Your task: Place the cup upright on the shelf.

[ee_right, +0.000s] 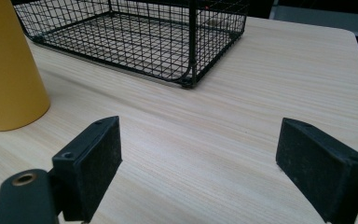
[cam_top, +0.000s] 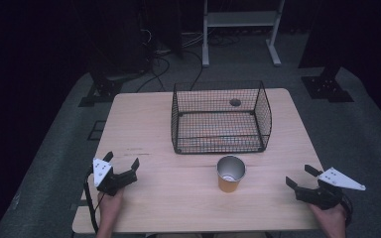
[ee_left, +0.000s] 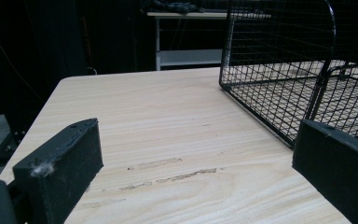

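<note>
Presently listed: one yellow cup (cam_top: 230, 174), upright with its long axis vertical and mouth up, standing on the wooden table (cam_top: 178, 198) just in front of the wire basket (cam_top: 221, 118), apart from it. The right gripper (cam_top: 300, 176), jaws spread and empty, sits at the table's right edge; the cup lies to its left and looks nearer to it. The left gripper (cam_top: 122, 161), jaws likewise spread and empty, rests farther off.

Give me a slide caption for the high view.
Two open grippers, left and right, flank an upright orange cup before an empty wire basket.
</note>
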A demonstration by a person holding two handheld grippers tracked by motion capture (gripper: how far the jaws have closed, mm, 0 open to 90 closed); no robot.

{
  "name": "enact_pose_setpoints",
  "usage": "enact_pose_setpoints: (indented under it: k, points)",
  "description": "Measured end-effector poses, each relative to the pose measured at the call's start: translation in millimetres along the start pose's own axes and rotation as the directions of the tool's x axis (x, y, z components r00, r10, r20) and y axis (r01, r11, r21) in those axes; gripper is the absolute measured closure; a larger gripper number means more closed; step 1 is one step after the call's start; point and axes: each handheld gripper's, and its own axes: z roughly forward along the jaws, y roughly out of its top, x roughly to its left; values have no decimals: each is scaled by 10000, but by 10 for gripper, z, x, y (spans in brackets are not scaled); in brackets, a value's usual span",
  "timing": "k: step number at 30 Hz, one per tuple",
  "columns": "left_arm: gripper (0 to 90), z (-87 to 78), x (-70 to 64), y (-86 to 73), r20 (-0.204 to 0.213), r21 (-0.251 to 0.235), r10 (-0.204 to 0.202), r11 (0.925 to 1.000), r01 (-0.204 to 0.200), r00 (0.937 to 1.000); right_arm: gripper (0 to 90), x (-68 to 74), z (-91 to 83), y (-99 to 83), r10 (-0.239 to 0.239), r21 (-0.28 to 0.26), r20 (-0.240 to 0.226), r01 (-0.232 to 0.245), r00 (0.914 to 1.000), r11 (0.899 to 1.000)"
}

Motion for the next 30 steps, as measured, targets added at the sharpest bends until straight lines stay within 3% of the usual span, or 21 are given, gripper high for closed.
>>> enact_pose_setpoints:
  k: [30]
  points:
    - [8, -11, -2, -2, 59, -35, 26, 10000, -26, 10000, 135, 203, 36, 180, -427, 100, -985, 439, 9942, 9990]
